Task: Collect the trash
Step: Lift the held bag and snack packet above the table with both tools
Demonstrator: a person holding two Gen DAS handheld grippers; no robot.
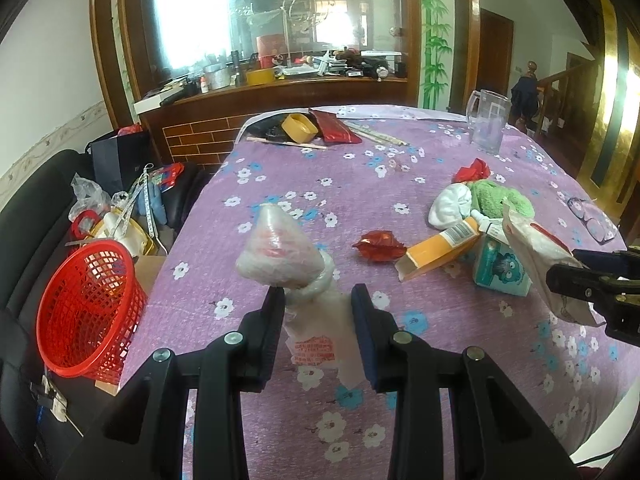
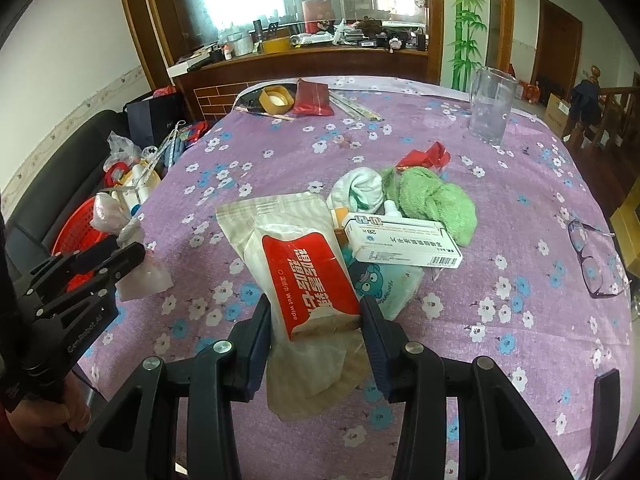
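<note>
My left gripper [image 1: 318, 298] is shut on a crumpled clear plastic bag [image 1: 280, 250] with red print, held above the purple flowered tablecloth [image 1: 400, 360]. It also shows in the right wrist view [image 2: 132, 256], near the table's left edge. My right gripper [image 2: 316, 310] is shut on a white wet-wipe packet with a red label [image 2: 304, 264], also visible in the left wrist view [image 1: 540, 264]. A red mesh basket [image 1: 86, 310] stands left of the table. A red foil wrapper [image 1: 378, 246] lies mid-table; another red wrapper [image 1: 472, 170] lies farther back.
On the table lie an orange tube box [image 1: 440, 250], a white medicine box [image 2: 402, 242], a teal tissue pack [image 2: 384, 280], a white sock [image 2: 358, 192], a green cloth [image 2: 436, 200], glasses [image 2: 596, 260], a clear jug [image 2: 490, 106], and tape and a red pouch [image 2: 314, 98] at the far edge.
</note>
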